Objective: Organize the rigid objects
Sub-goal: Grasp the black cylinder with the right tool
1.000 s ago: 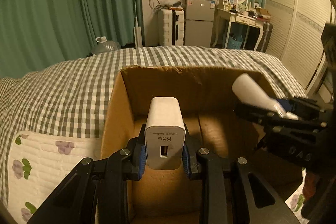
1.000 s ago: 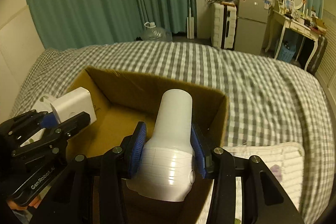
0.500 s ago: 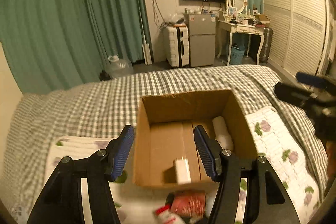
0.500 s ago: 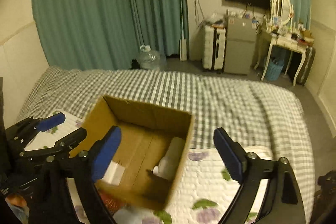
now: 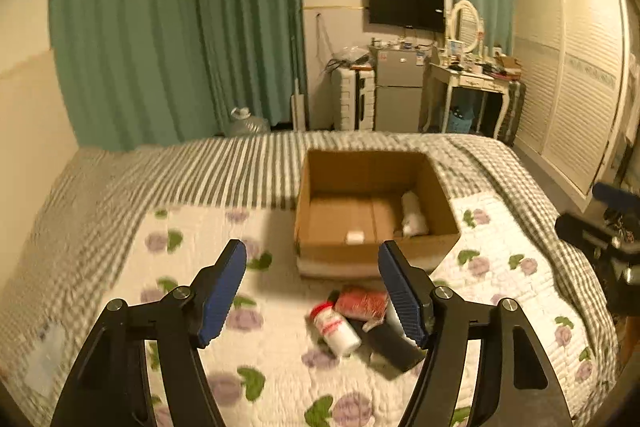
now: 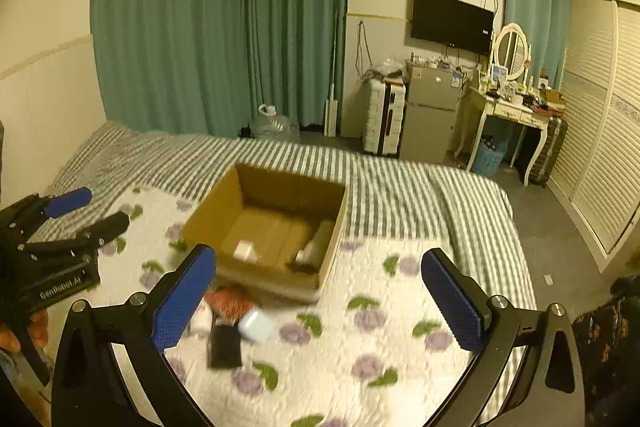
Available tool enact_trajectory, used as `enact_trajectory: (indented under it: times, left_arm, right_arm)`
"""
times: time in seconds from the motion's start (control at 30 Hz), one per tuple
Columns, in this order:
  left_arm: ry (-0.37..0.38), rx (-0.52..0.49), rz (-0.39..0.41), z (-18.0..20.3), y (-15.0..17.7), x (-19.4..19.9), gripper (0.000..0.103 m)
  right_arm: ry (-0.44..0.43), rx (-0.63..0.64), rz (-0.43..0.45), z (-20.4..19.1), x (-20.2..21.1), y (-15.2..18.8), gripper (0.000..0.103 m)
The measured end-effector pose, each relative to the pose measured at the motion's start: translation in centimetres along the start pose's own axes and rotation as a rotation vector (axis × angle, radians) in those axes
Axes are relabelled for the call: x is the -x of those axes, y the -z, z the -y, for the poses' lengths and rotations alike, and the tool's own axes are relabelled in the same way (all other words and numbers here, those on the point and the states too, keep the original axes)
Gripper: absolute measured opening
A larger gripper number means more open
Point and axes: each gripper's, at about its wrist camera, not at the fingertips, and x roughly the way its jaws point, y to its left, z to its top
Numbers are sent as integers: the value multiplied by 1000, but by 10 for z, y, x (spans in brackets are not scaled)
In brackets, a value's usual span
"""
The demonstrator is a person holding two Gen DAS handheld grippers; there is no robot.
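On the bed, the left gripper (image 5: 312, 285) hangs spread and empty; box (image 5: 440, 187) holds charger (image 5: 354, 236) and bottle (image 5: 412, 213); right gripper (image 6: 318, 293) likewise gapes. Next pickup, probably: reach the loose clutter (image 5: 360, 323) before the box.

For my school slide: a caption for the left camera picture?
Open tongs above bottle and pouch; box beyond.

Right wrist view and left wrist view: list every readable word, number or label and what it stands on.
"GenRobot.AI": white lettering on the black body of the left gripper, seen in the right wrist view.
White bottle with red cap: its red label print is too blurred to read.
Red packet: blurred, unreadable.
Fridge stickers: too small to read.
Nothing else legible.
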Motion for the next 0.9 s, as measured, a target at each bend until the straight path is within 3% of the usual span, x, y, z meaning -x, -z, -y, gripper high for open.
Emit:
enact_trajectory:
  times: [0.27,0.53,0.63,0.77,0.83,0.9]
  left_arm:
    - [-29,2,-111,-16,68,-61,71]
    - [-46,9,-170,-27,93,-102,71]
    - [-59,13,-184,-28,96,-109,71]
    - [-74,22,-199,-31,97,-113,71]
    - [-82,21,-202,-32,97,-113,71]
    - [-84,20,-207,-32,98,-114,71]
  right_arm:
    - [-75,63,-143,-51,-73,73,103]
    - [-142,43,-246,-66,-154,113,103]
    - [-173,42,-300,-71,-179,122,95]
    - [-231,30,-351,-79,-199,130,78]
    - [-217,37,-355,-84,-203,130,77]
    - [-227,35,-368,-85,-206,129,68]
